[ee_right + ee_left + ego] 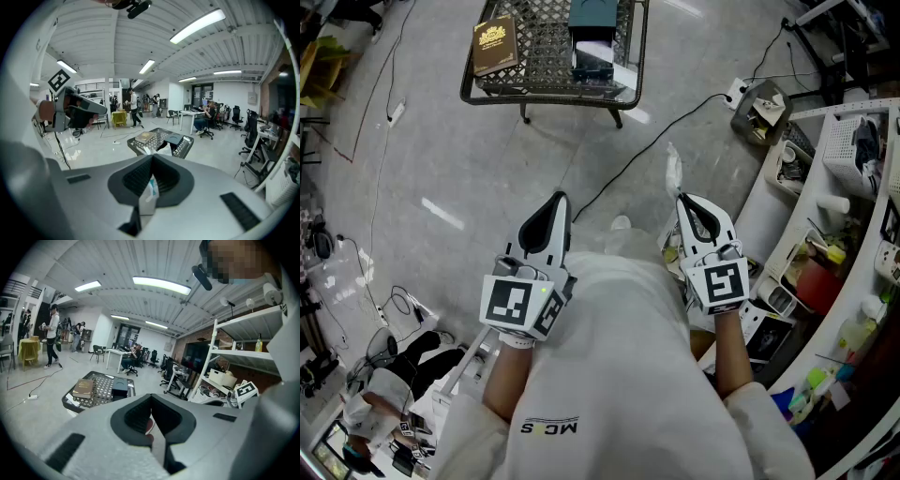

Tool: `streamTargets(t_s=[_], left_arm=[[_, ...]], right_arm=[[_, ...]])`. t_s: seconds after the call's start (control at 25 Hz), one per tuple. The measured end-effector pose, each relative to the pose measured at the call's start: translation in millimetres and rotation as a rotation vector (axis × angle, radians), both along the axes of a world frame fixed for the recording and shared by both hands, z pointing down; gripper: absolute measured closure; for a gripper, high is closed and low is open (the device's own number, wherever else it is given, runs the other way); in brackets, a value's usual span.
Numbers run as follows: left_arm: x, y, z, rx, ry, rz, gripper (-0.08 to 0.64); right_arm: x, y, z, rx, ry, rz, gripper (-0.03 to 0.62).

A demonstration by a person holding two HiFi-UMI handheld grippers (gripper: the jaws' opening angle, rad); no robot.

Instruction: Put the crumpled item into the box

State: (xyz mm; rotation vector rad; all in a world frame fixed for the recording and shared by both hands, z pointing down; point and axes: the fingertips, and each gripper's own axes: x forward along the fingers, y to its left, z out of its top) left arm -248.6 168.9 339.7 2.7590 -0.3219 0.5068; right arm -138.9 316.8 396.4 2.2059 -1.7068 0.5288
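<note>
My right gripper (pixel 680 200) (pixel 151 177) is shut on a white crumpled item (pixel 673 169) (pixel 148 194) with teal print, which sticks out past the jaw tips. My left gripper (pixel 559 199) (pixel 151 420) is held level beside it with its jaws together; a small reddish patch shows between the pads and I cannot tell what it is. The dark teal box (pixel 592 23) (pixel 120 386) (pixel 174 139) stands on a low mesh table (pixel 553 97) across the floor ahead, next to a brown book (pixel 495 44) (pixel 144 137).
White shelving (pixel 853 187) crowded with bottles and boxes curves along the right. A power strip (pixel 739 92) with a black cable lies on the floor between me and the table. Cables and gear lie at the left. People and office chairs are far off.
</note>
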Motion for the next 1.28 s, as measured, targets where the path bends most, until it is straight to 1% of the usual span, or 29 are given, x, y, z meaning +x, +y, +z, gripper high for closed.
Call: streamTargets(t_s=[0.12,0.32,0.52,0.68,0.8,1.08,1.28], left_arm=[[-1,16,-11,0.018,0.018,0.019,0.54],[-12,34,-22,0.053,0.042,0.024,0.541],[-29,46,-24,0.055,0.057,0.001,0.54],[-34,44,-28,0.075,0.087,-0.033,0.541],[-34,47,-27,0.076,0.092,-0.051,0.54],[-25,67,-27,0.08,0.085,-0.027,0.54],[-18,73,-19,0.064,0.068,-0.016,0.54]], right_arm=[[-8,12,-22,0.066,-0.027,0.052,0.575],[-27,7,-51,0.163,-0.031,0.039,0.575],[-40,2,-65,0.207,-0.025,-0.008,0.577],[-41,1,-70,0.224,-0.007,-0.032,0.577],[-39,4,-72,0.232,0.001,-0.04,0.575],[-32,18,-86,0.288,0.022,-0.041,0.575],[-23,15,-89,0.303,0.026,-0.035,0.575]])
